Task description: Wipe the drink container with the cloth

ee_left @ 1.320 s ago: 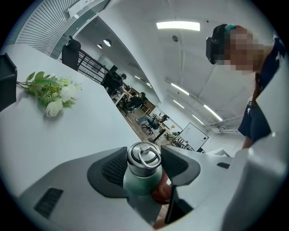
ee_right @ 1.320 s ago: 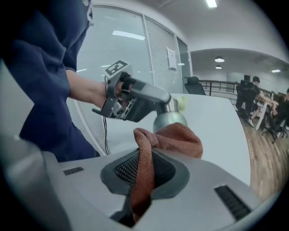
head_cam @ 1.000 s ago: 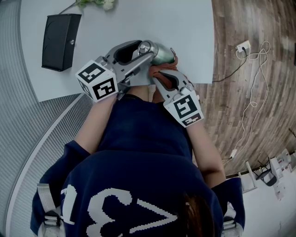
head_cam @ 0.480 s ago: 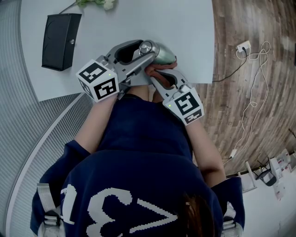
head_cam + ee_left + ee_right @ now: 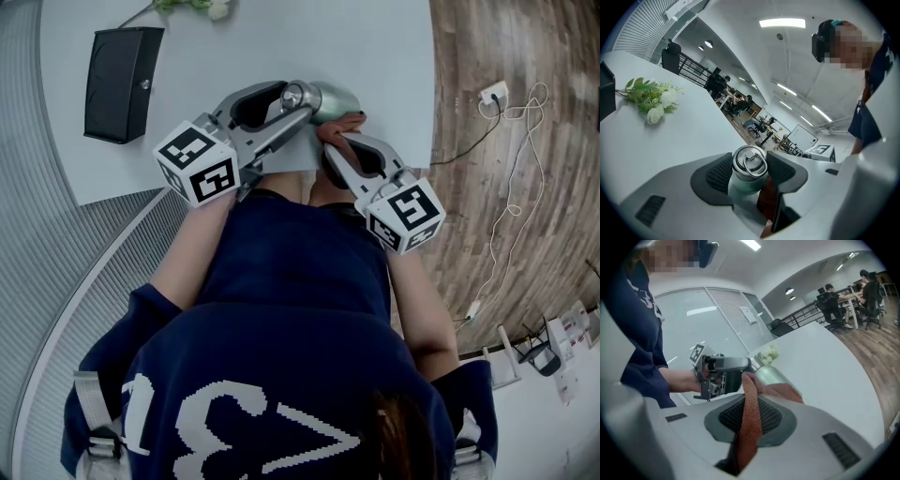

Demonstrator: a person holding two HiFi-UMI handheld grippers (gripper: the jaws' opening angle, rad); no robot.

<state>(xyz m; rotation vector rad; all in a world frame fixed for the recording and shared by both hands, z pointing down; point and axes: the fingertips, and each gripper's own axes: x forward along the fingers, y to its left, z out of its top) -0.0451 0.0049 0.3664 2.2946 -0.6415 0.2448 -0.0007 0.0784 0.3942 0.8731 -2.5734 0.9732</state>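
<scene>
Between the ribbed black pads of our left gripper (image 5: 749, 169) we clamped the steel-capped, smooth pale-green drink container (image 5: 744, 187) near its cap, on its side above the white table (image 5: 281, 47), while our right gripper (image 5: 749, 414) pinched the nubby rust-coloured cloth (image 5: 751, 441), draped against the container's side.

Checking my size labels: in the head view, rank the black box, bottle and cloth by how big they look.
1. black box: largest.
2. bottle: smaller, partly covered.
3. cloth: smallest, but only a sliver shows, so its real size is unsure.
</scene>
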